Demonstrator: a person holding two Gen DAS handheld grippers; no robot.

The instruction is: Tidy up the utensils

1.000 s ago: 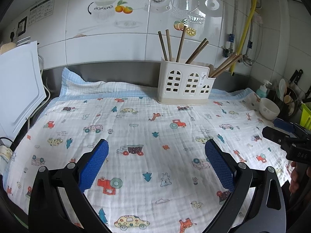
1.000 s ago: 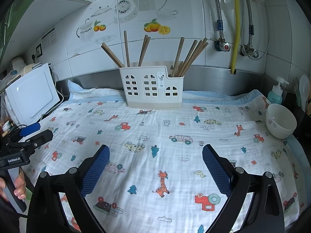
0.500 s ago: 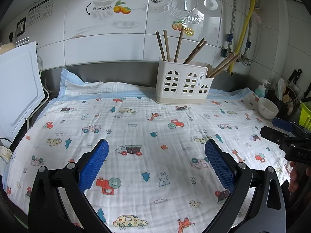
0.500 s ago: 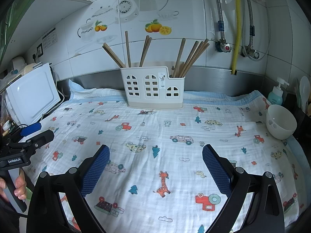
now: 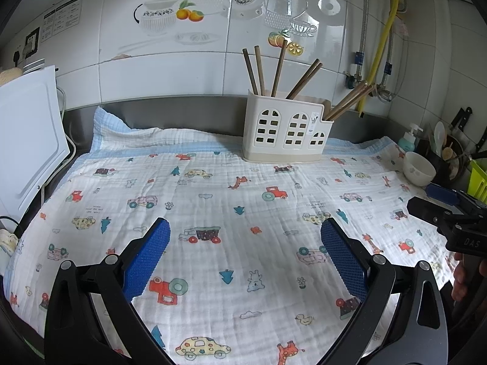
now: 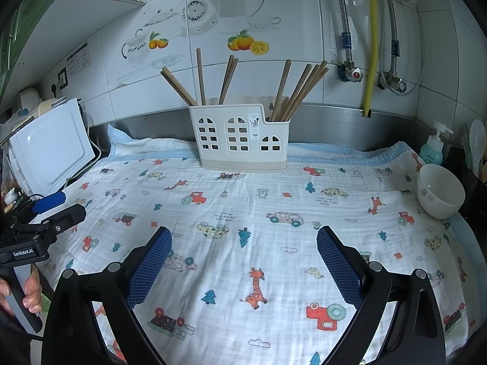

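Observation:
A cream plastic utensil holder [image 5: 284, 133] with window cut-outs stands at the back of the counter against the wall; it also shows in the right wrist view [image 6: 242, 138]. Several brown wooden chopsticks [image 5: 277, 70] stand in its compartments [image 6: 293, 91]. My left gripper [image 5: 245, 243] is open and empty, low over the printed cloth. My right gripper [image 6: 243, 246] is open and empty, also low over the cloth. Each gripper shows at the edge of the other's view: the right one [image 5: 438, 203] and the left one [image 6: 51, 213].
A white cartoon-print cloth [image 5: 213, 200] covers the counter. A white bowl [image 6: 439, 190] sits at the right edge, with a soap bottle [image 6: 432, 149] and utensils behind it. A white board [image 6: 51, 149] leans at the left. Pipes and a yellow hose [image 6: 373, 42] run down the tiled wall.
The left wrist view has shifted slightly, so the holder sits a little lower and further left. Both grippers stay open and empty.

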